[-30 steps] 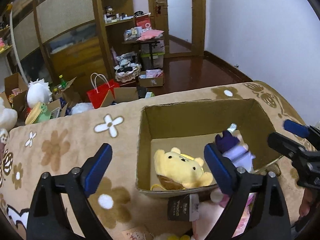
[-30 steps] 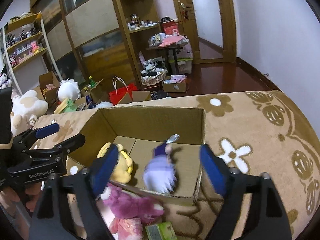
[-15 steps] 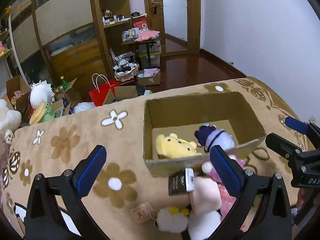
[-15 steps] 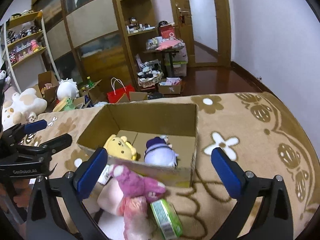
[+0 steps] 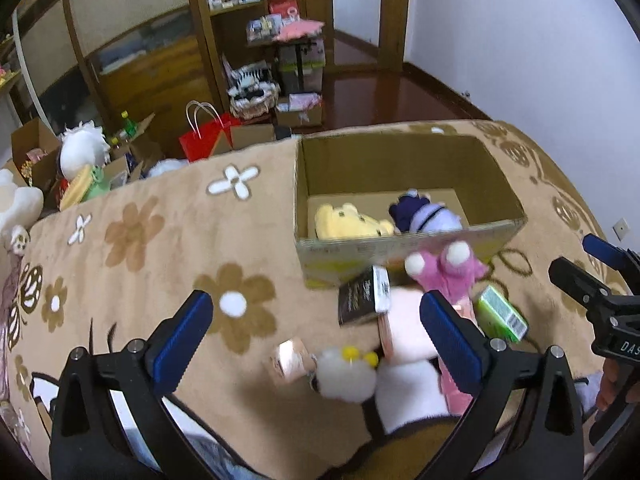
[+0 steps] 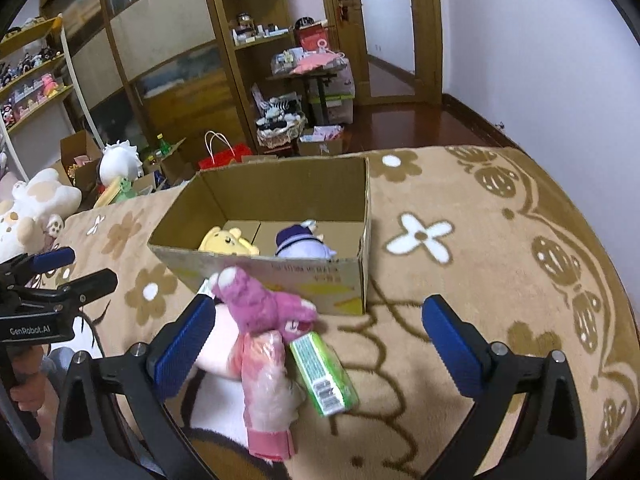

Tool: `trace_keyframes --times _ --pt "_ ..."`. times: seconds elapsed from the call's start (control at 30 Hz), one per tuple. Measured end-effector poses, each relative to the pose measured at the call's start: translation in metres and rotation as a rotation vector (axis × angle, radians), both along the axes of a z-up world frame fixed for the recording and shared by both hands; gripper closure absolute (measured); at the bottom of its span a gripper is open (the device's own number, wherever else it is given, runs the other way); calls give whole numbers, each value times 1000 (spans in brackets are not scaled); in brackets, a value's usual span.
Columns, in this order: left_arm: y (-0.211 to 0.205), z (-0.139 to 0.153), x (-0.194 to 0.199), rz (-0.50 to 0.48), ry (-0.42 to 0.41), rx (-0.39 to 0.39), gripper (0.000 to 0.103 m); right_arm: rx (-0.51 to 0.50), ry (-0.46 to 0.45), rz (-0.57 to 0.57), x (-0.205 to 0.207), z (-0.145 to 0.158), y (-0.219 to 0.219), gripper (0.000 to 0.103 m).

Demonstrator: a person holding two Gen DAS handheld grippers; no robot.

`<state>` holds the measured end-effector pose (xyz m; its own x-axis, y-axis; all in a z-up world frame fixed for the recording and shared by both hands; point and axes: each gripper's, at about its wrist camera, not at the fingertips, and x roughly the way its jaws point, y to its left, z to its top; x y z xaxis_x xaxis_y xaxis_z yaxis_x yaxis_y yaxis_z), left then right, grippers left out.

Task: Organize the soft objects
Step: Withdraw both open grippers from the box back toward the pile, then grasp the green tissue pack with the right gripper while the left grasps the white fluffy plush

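A cardboard box (image 5: 404,252) (image 6: 320,280) stands on the flowered blanket. Inside lie a yellow bear plush (image 5: 348,220) (image 6: 226,240) and a purple plush (image 5: 424,216) (image 6: 304,244). In front of the box lie a magenta plush (image 5: 448,268) (image 6: 260,300), a pink soft item (image 6: 264,376), a white pom-pom plush (image 5: 346,372), a green packet (image 5: 500,314) (image 6: 324,372) and a black box (image 5: 362,296). My left gripper (image 5: 316,336) is open and empty above this pile. My right gripper (image 6: 316,340) is open and empty over the magenta plush and green packet.
The tan flowered blanket (image 5: 160,240) covers the surface. Beyond its far edge are a red bag (image 5: 204,140), cardboard boxes, plush toys (image 6: 36,204), shelves and a wooden floor (image 5: 380,100). The other gripper shows at each view's side.
Both grippers have pulled back from the box toward the near side. The purple plush, dropped from the right gripper, now rests in the box. The pile in front has come into view.
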<state>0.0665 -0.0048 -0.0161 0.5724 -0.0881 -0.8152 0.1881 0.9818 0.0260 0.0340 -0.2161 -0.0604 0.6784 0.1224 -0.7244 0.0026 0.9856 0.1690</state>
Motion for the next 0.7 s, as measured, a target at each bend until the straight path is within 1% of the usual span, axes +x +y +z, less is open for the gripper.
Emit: trace_keyframes --times 0.1,0.4,0.57,0.7 --pt "-1 -9 -1 -7 36 14 1 21 25 -3 -1 -5 -1 0" --pt "-6 -44 12 -3 182 45 1 -3 92 2 6 -26 3 1" --pt "-7 -61 17 6 235 63 1 -15 130 17 12 -38 8 7" --pt "-8 -77 23 12 288 70 1 -19 174 19 20 -50 10 9"
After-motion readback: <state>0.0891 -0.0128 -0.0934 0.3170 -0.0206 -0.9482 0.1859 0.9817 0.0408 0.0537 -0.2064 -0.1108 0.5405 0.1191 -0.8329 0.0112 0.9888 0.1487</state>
